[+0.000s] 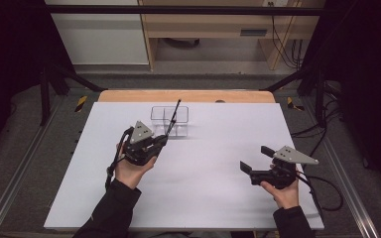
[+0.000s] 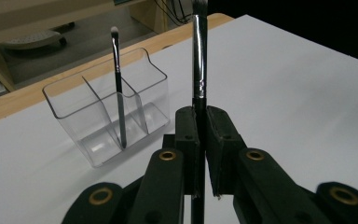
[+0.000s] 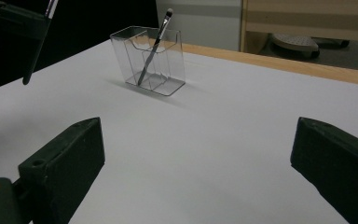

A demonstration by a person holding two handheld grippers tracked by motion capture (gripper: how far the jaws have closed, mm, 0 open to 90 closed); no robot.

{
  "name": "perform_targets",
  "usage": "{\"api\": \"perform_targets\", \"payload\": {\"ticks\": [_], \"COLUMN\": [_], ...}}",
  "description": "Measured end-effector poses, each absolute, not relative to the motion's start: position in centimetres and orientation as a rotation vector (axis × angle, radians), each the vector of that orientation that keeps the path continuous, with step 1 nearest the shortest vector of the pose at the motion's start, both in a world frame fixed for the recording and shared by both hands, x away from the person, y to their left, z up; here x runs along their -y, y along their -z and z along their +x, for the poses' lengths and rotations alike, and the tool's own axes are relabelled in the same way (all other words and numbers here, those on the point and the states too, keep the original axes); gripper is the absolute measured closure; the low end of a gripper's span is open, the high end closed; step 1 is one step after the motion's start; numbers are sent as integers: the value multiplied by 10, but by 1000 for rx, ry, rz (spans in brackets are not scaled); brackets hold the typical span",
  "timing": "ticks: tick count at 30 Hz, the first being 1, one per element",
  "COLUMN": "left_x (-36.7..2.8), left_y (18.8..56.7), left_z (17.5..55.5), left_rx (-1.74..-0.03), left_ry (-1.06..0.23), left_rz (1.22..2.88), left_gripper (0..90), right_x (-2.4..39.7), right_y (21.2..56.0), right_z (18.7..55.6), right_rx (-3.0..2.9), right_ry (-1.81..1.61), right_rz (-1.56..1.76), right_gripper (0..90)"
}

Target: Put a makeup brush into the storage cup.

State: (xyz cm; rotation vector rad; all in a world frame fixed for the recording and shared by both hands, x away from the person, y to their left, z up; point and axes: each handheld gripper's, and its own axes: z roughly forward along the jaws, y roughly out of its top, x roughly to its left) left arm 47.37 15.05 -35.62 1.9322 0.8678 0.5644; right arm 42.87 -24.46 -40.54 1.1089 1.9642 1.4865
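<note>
My left gripper (image 1: pixel 162 140) (image 2: pixel 199 116) is shut on a thin black makeup brush (image 2: pixel 199 65), gripped just below its silver ferrule, upright, bristles up, handle hanging below the jaws. It hovers just in front of a clear three-compartment organizer (image 1: pixel 158 115) (image 2: pixel 70 100) (image 3: pixel 170 60). A second brush (image 1: pixel 176 108) (image 2: pixel 118 88) (image 3: pixel 156 44) leans inside the organizer's middle compartment. The right gripper view catches the held brush (image 3: pixel 37 44) at its top left. My right gripper (image 1: pixel 255 158) (image 3: pixel 198 140) rests at the right, open, with nothing between its jaws.
The white table top (image 1: pixel 218 148) has a wooden strip (image 1: pixel 186 95) along its far edge. Beyond it stand wooden furniture (image 1: pixel 203 25) and cables on the floor. Dark frame posts flank both sides.
</note>
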Motion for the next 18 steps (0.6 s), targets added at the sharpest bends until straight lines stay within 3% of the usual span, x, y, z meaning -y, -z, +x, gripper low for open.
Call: {"api": "perform_targets", "payload": {"ticks": [18], "left_x": [-147], "left_y": [335], "left_z": [499], "left_rx": [-895], "left_ry": [-606], "left_rz": [1817], "left_gripper": [840], "right_x": [244], "right_y": [406], "right_z": [429], "right_rx": [-1965], "right_ry": [-1484], "right_rz": [1112], "right_gripper": [31]}}
